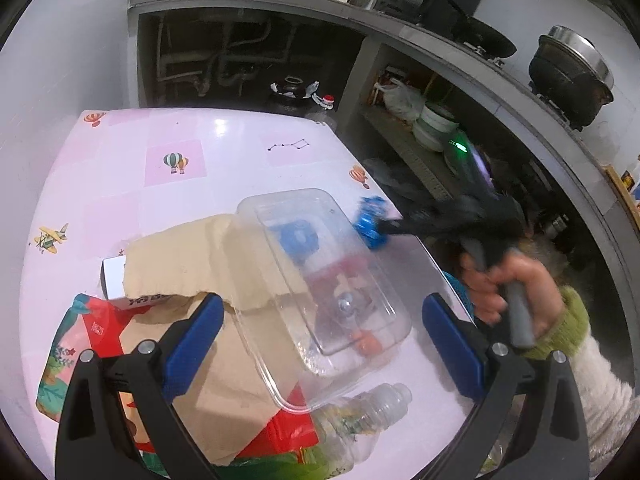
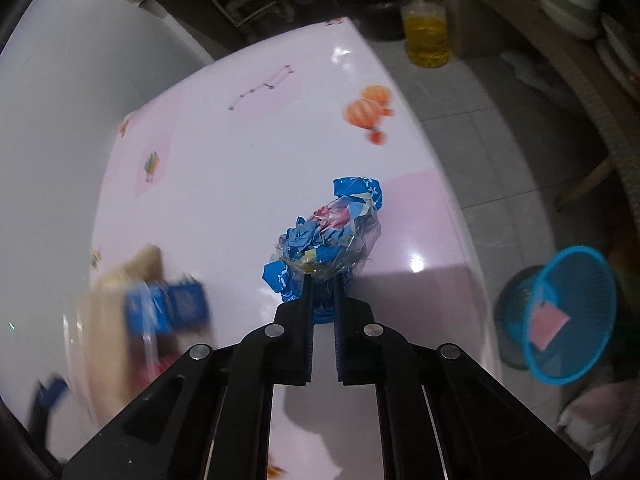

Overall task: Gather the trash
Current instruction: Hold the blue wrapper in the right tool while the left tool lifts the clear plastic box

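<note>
My right gripper [image 2: 323, 280] is shut on a crumpled blue and clear wrapper [image 2: 328, 232] near the right edge of the pink table [image 2: 240, 160]. In the left wrist view that same wrapper [image 1: 370, 220] shows blurred at the tip of the right gripper [image 1: 390, 228], which a hand in a green cuff holds. My left gripper [image 1: 320, 332] stands wide open over a pile of trash. A clear plastic container [image 1: 320, 280] lies between its blue pads [image 1: 196, 336] without touching them. Under the container lie torn cardboard [image 1: 180, 264], red packaging [image 1: 100, 332] and an empty plastic bottle [image 1: 360, 412].
A blue mesh basket [image 2: 568, 312] with a pink paper inside stands on the floor right of the table. A bottle of yellow oil [image 2: 426, 36] stands on the floor beyond the table's far corner. Shelves with bowls [image 1: 436, 128] and a counter with pots run along the right.
</note>
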`<state>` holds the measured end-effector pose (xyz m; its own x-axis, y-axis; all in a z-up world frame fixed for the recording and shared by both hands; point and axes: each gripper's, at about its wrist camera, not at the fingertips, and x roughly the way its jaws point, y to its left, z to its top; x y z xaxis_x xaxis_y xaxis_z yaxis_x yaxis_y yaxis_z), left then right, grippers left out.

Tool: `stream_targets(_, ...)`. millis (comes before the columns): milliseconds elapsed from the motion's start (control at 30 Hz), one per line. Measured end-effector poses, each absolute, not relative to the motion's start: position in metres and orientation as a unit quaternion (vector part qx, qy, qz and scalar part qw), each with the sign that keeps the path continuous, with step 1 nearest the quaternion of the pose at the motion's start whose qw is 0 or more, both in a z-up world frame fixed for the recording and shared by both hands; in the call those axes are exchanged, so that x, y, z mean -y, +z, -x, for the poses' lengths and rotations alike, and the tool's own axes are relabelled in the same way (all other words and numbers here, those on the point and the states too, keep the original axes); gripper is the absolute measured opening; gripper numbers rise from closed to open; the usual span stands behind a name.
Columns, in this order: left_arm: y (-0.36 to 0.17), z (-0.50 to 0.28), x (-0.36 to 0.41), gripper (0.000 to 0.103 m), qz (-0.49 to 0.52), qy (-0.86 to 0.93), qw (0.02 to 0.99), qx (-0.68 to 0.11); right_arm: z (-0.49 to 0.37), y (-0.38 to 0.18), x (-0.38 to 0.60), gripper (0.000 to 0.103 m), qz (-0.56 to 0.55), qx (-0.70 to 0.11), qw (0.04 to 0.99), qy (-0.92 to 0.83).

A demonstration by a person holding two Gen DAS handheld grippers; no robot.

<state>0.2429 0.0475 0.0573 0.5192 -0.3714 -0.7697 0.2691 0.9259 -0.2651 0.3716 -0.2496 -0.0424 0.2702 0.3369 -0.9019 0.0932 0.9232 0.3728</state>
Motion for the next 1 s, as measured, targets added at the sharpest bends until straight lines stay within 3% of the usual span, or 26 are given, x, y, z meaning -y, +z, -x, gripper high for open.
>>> stream_targets(400, 0.041, -0.272, -0.024, 0.097, 0.036, -0.133, 0.861, -0.489, -0.270, -0.034, 0.279, 0.007, -0.162, -0.585, 0.790, 0.086)
stream_targets(1000, 0.026, -0.285, -0.024, 0.096, 0.044, -0.119, 0.851, -0.510, -0.253, -0.033, 0.275, 0.009, -0.163, -0.569, 0.800, 0.093)
